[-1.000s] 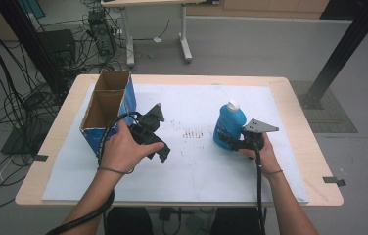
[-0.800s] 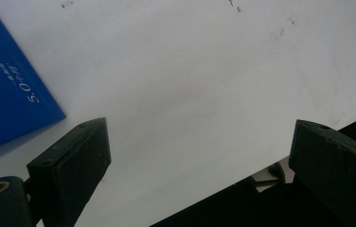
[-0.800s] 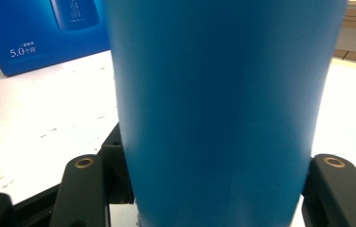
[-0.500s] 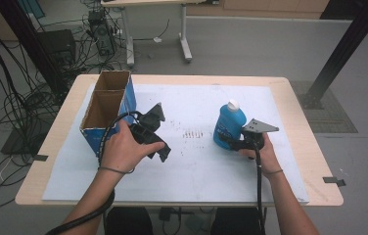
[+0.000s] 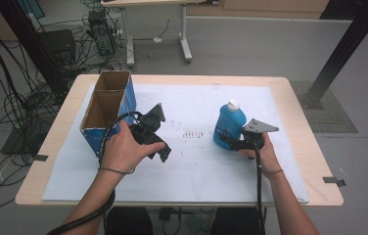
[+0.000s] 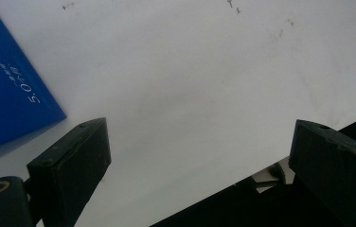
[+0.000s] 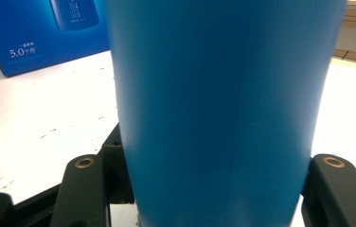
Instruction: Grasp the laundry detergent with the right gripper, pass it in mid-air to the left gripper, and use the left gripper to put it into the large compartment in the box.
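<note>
Blue bottle (image 5: pixel 229 126) clasped upright by my right gripper (image 5: pixel 232 143); left gripper (image 6: pixel 200 165) gapes, empty. Next, I judge: lift toward the box (image 5: pixel 107 113).

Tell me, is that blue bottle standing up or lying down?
Upright. The blue bottle stands on the white sheet with its white cap on top, between the right gripper jaws.

both grippers are chunky black plastic. the left gripper (image 5: pixel 158 147) has blocky matte jaws with a brass-ringed screw hole near the base, plus a thick black cable. the right gripper (image 5: pixel 228 142) has a grey three-cornered plate on top, brass-ringed holes, thinner black cable. bare forearms, thin band on each wrist.
</note>
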